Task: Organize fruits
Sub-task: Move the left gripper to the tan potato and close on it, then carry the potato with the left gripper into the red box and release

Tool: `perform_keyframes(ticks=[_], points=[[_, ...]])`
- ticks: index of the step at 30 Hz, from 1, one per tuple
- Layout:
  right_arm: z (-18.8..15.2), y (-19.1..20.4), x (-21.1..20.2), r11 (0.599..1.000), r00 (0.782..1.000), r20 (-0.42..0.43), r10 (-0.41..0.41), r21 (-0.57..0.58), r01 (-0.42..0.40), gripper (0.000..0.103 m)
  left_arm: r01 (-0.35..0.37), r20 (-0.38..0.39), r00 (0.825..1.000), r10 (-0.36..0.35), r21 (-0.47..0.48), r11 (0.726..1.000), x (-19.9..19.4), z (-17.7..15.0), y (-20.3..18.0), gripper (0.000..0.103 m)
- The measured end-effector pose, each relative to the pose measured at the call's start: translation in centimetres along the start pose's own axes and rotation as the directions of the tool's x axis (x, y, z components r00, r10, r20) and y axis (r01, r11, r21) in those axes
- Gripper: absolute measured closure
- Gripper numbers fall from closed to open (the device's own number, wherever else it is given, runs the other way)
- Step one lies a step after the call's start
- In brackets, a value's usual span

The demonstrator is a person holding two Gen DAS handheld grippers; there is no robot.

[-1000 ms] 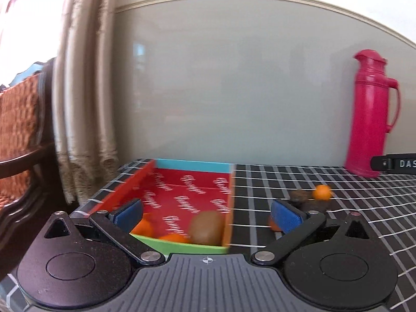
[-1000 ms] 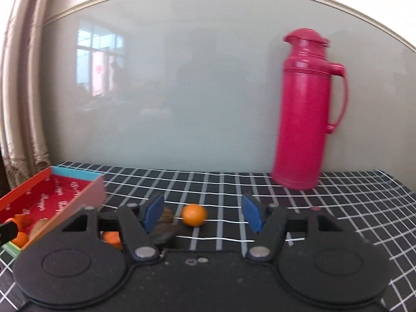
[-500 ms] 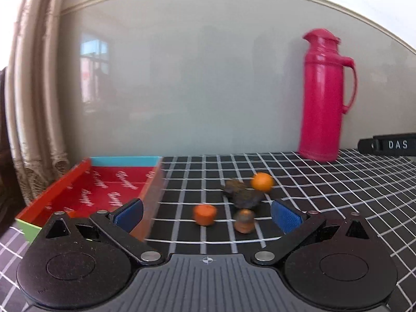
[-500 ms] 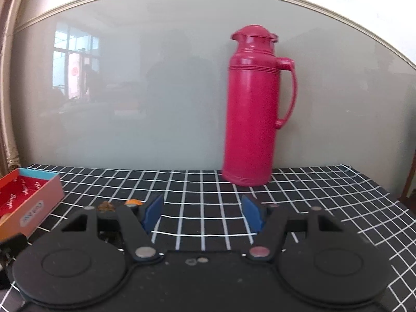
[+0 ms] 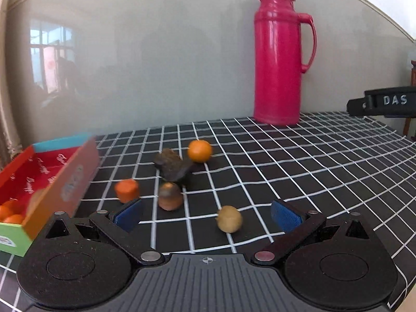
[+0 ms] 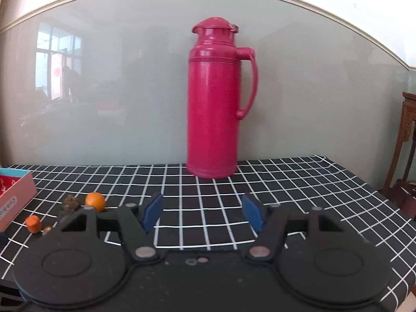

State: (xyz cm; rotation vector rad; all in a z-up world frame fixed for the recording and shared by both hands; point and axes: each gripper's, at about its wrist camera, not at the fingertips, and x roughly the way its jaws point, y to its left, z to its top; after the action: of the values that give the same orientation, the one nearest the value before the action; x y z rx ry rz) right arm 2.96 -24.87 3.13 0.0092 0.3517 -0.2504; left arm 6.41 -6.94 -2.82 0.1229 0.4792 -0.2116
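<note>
- You are holding the left gripper (image 5: 206,214) wide and empty over a small tan fruit (image 5: 229,219); the right gripper (image 6: 201,212) is gaping, empty too.
- Five pieces are waiting on the checked cloth (image 5: 299,171).
- Far left, the box (image 5: 65,179) is already holding several oranges (image 5: 11,214).

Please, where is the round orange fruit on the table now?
In the left wrist view, the round orange fruit lies mid-table on the checked cloth, touching the dark lump, left of the red thermos.
</note>
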Motion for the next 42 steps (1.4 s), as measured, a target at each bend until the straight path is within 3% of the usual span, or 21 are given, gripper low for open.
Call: perform_keyframes(ticks=[9, 11, 12, 16, 20, 22, 26, 32, 34, 42], points=[[-0.8, -2.7, 0.6, 0.999, 0.999, -0.02, -0.033, 0.022, 0.034, 0.036, -0.026, -0.062, 0.998, 0.025, -0.007, 1.0, 1.9, 0.2, -1.4, 0.001], [-1.2, -3.0, 0.9, 0.999, 0.999, -0.027, -0.044, 0.019, 0.045, 0.034, -0.024, -0.081, 0.996, 0.024, -0.002, 1.0, 2.3, 0.1, -1.8, 0.012], [-1.4, -3.1, 1.4, 0.998, 0.998, -0.044, -0.053, 0.014, 0.054, 0.033, -0.018, -0.09, 0.996, 0.018, -0.006, 1.0, 2.5, 0.1, -1.9, 0.024], [-1.8, -3.5, 2.4, 0.997, 0.995, -0.079, -0.068, 0.025, 0.07, 0.035, -0.015, -0.11, 0.994, 0.016, 0.002, 1.0, 3.2, 0.1, -2.4, 0.025], [-2.0, -3.7, 2.5, 0.997, 0.996, -0.063, -0.07, 0.028, 0.071, 0.033, -0.016, -0.126, 0.992, 0.016, -0.005, 1.0, 3.8, 0.1, -2.6, 0.028], [-2.3, -3.8, 2.8, 0.997, 0.995, -0.073, -0.071, 0.028, 0.073, 0.033, -0.011, -0.14, 0.99, 0.009, -0.011, 1.0, 4.1, 0.1, -2.6, 0.037], [-2.2, -4.0, 2.8, 0.997, 0.995, -0.067, -0.071, 0.037, 0.074, 0.033, -0.004, -0.137, 0.991, 0.002, -0.017, 1.0, 4.3, 0.2, -2.8, 0.043], [-2.3, -3.8, 2.9, 0.997, 0.995, -0.075, -0.069, 0.032, 0.071, 0.033, 0.031, -0.134, 0.99, -0.035, -0.03, 0.999, 4.2, 0.2, -3.1, 0.065], [-2.4, -3.7, 2.7, 0.997, 0.995, -0.074, -0.069, 0.033, 0.071, 0.033, 0.031, -0.131, 0.991, -0.035, -0.031, 0.999, 4.0, 0.1, -3.1, 0.078], [-2.4, -3.5, 3.1, 0.997, 0.994, -0.089, -0.07, 0.026, 0.073, 0.033, 0.031, -0.117, 0.992, -0.037, -0.056, 0.998, 3.6, 0.3, -2.2, 0.078]])
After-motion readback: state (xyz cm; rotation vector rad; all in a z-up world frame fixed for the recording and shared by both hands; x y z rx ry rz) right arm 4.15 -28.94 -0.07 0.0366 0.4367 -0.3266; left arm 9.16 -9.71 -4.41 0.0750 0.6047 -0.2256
